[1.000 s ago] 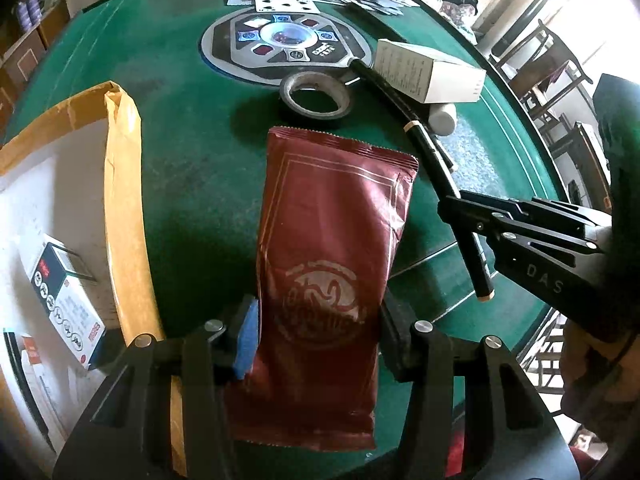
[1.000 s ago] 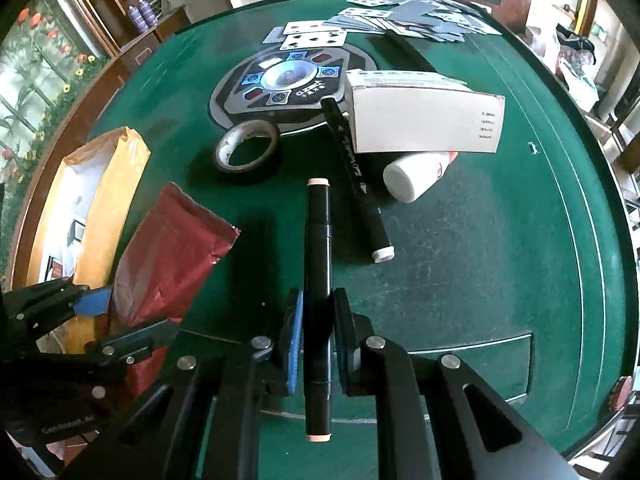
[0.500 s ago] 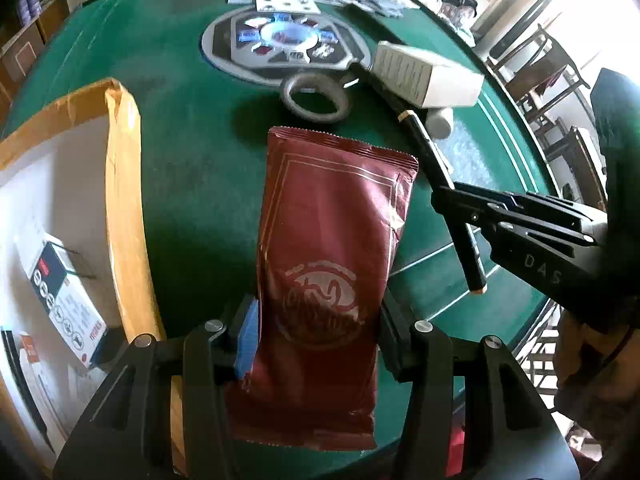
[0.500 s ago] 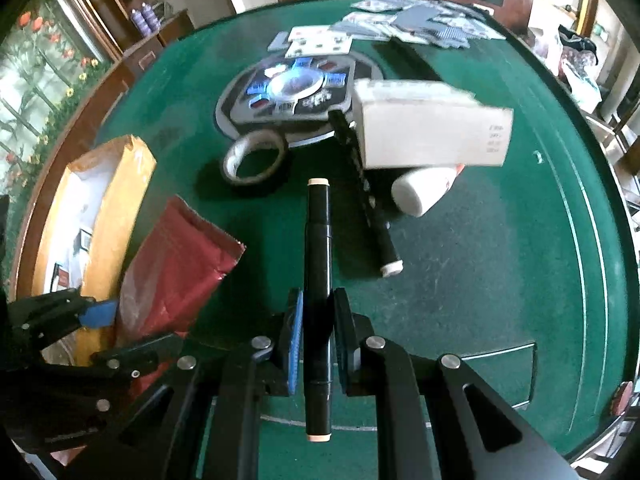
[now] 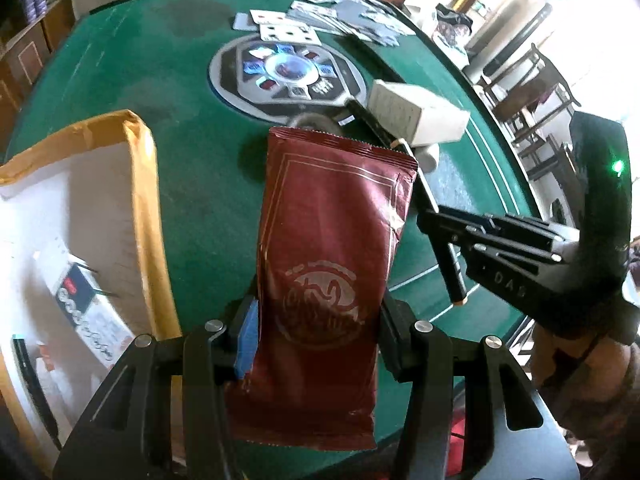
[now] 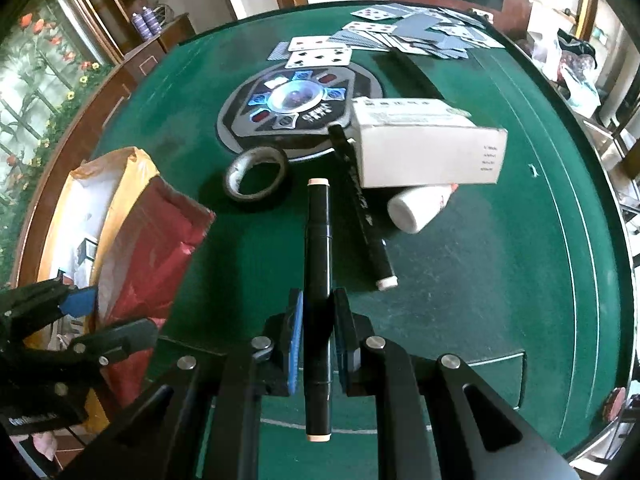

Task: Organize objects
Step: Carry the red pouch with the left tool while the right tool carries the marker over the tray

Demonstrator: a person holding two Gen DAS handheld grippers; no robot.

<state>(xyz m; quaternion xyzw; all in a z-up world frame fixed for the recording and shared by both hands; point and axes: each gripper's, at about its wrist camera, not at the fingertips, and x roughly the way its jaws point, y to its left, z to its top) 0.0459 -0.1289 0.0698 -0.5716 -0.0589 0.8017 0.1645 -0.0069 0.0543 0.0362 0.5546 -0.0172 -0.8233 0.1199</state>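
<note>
Left gripper [image 5: 316, 334] is clamped on a dark red foil pouch [image 5: 332, 248], pads squeezing its lower half so the pouch sticks straight out over the green felt table [image 5: 192, 184], and it sits just beside the open cardboard box [image 5: 140, 184] on that side. Right gripper [image 6: 318, 338] has its jaws pinched tight on a black marker [image 6: 317, 280] with pale end caps, gripped around the middle and pointing away from the camera, clear of the felt as far as I can tell. So both hands are loaded but nothing is dropped off yet. Inside the box I can already see a small printed carton [image 5: 86, 308] plus a few other bits too blurry to name, so I'd guess some sorting is done. Lots left on the table though: a roll of tape [image 6: 256, 178], a second black marker [image 6: 364, 216] lying next to a white rectangular box [image 6: 428, 152], and a small white bottle [image 6: 420, 208] tipped on its side partly under that box. The playing cards [image 6: 384, 36] scattered at the far side and the round dealer-style disc [image 6: 296, 108] in the middle may or may not count. My read: somewhere around halfway at best, with the pouch looking closest to going into the box.
</note>
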